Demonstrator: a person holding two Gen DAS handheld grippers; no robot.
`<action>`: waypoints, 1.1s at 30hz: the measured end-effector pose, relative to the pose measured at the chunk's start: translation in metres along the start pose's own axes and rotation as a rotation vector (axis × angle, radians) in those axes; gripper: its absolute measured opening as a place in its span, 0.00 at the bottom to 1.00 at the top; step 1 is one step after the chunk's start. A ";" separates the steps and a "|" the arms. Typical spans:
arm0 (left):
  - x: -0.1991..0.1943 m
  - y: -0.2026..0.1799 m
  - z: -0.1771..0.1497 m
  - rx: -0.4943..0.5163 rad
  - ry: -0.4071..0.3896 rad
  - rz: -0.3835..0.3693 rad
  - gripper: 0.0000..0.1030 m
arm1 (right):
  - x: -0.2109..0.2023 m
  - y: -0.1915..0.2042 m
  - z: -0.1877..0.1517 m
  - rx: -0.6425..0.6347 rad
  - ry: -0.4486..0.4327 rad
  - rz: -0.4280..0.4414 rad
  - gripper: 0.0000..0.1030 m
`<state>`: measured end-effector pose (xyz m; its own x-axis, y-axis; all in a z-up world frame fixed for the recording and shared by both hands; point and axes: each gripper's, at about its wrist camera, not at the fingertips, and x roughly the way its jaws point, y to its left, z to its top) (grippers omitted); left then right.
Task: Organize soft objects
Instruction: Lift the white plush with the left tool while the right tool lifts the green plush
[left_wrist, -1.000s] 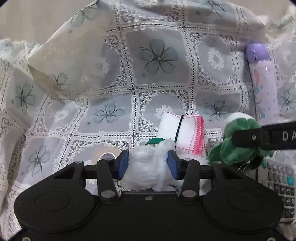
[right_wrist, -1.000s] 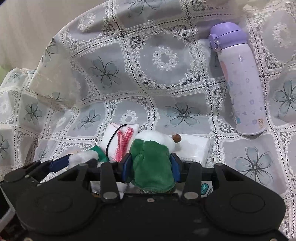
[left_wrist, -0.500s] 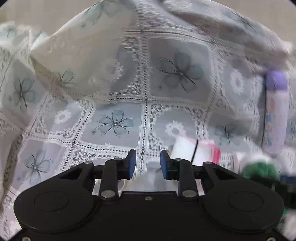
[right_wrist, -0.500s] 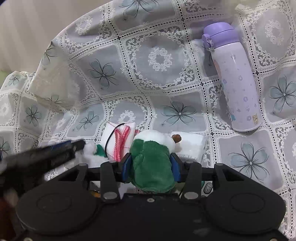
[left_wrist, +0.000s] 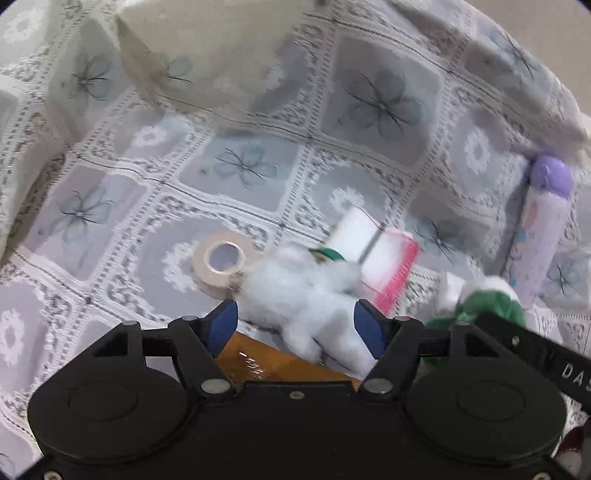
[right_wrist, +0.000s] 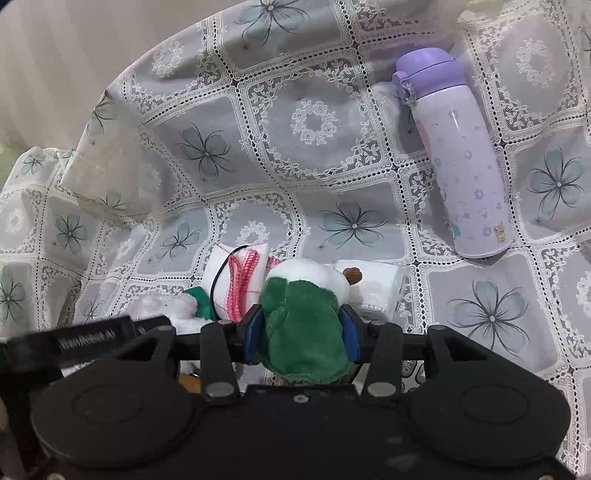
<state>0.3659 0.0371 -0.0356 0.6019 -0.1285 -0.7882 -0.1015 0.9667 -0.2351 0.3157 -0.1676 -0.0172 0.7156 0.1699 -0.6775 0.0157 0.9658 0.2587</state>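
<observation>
Beside the folded white cloth (left_wrist: 373, 251) with its pink edging, our left gripper (left_wrist: 299, 326) has its jaws spread wide around the white fluffy toy (left_wrist: 306, 291), neither pad clearly pressing it. Left of that cloth lies a tape roll (left_wrist: 221, 264). On the cloth's right, our right gripper (right_wrist: 301, 334) has its jaws clamped on the green plush toy (right_wrist: 303, 332). Further right of the cloth, a purple bottle (right_wrist: 458, 155) lies on the lace tablecloth (right_wrist: 314, 122) covering the counter.
</observation>
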 end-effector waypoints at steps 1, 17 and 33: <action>0.003 -0.004 -0.002 0.007 0.008 -0.002 0.63 | -0.002 0.000 0.000 -0.004 -0.004 -0.003 0.43; 0.028 -0.020 0.007 -0.028 -0.034 -0.037 0.76 | -0.003 -0.007 -0.003 -0.009 -0.020 -0.004 0.43; 0.052 -0.008 0.004 -0.080 0.058 -0.046 0.49 | -0.001 -0.011 -0.005 0.009 -0.009 0.006 0.43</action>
<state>0.4011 0.0234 -0.0726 0.5607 -0.1869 -0.8067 -0.1392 0.9391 -0.3143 0.3111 -0.1778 -0.0230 0.7218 0.1740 -0.6699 0.0175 0.9630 0.2690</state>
